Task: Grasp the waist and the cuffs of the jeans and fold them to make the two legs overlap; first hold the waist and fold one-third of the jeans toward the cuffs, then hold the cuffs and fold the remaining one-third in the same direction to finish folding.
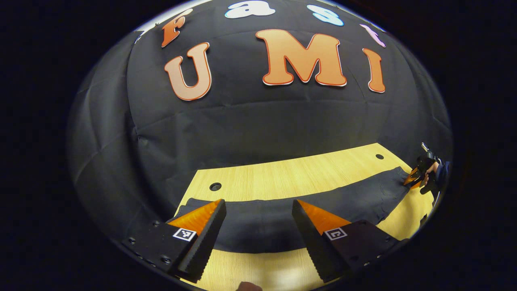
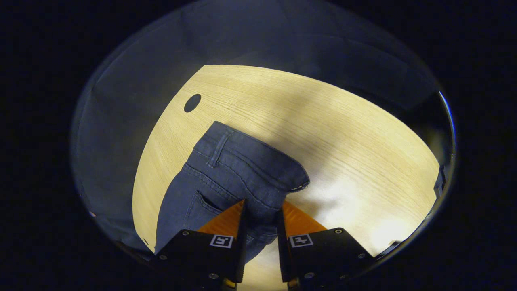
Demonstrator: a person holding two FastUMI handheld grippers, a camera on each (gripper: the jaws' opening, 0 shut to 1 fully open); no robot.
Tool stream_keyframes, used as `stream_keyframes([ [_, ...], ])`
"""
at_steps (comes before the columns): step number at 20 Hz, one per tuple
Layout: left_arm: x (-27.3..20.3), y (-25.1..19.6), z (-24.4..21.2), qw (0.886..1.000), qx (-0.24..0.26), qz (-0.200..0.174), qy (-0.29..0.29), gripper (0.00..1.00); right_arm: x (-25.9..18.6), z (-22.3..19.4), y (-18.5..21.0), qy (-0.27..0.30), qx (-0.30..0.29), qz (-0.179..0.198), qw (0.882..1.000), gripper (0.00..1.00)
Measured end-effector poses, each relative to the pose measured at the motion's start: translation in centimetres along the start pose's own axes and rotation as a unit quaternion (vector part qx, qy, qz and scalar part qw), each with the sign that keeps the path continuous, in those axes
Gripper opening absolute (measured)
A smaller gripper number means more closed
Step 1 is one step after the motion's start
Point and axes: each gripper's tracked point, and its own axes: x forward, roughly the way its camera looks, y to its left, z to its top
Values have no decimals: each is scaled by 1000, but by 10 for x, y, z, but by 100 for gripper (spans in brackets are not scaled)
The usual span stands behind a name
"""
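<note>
Dark blue jeans (image 1: 343, 198) lie stretched as one long band across the wooden table (image 1: 282, 173). My left gripper (image 1: 258, 204) stands open just over the near end of the band, one finger to each side, with nothing pinched. At the far right end the right gripper (image 1: 412, 180) meets the denim, with a hand behind it. In the right gripper view the jeans' waist (image 2: 226, 169) shows a belt loop and a back pocket. My right gripper (image 2: 261, 206) is shut on the waist's edge, with denim bunched between its fingers.
Round holes are cut into the table top (image 2: 323, 121): one (image 1: 215, 186) near the jeans' left end, one (image 1: 379, 156) at the back right, one (image 2: 192, 102) beyond the waist. The booth's black cloth wall closes off the table's far side.
</note>
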Motion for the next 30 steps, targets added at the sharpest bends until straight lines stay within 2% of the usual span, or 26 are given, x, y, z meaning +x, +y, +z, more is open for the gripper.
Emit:
stream_keyframes([
  [1,-1,1,0,1000,0,2,0,99,15,5,11,-7,32,4,999,36],
  [2,-3,0,-1,1000,-2,1,1,100,-3,1,7,-10,27,5,1000,15],
  [5,-9,5,-6,1000,-6,2,-2,99,-18,8,13,-44,2,11,999,15],
  [8,-9,11,-11,1000,-13,-10,-3,99,-50,9,29,-70,-9,37,997,15],
  [9,-10,13,-8,1000,-13,-14,-7,96,-62,9,37,-85,-16,43,995,15],
  [10,-11,15,-7,1000,-12,-19,-12,99,-74,4,42,-99,-30,48,993,14],
  [15,-12,33,-10,999,-17,-34,-18,99,-107,-25,77,-143,-96,61,983,15],
  [19,-18,49,-13,999,-26,-36,-24,99,-137,-38,109,-170,-141,89,971,14],
  [23,-18,63,-19,999,-30,-36,-23,99,-164,-69,138,-185,-197,112,956,15],
  [26,-18,77,-22,999,-36,-31,-22,99,-172,-88,165,-190,-230,124,946,14],
  [29,-18,92,-29,999,-44,-22,-18,96,-175,-115,196,-191,-279,135,931,14],
  [30,-18,97,-31,999,-48,-20,-16,99,-175,-124,202,-190,-290,136,928,14],
])
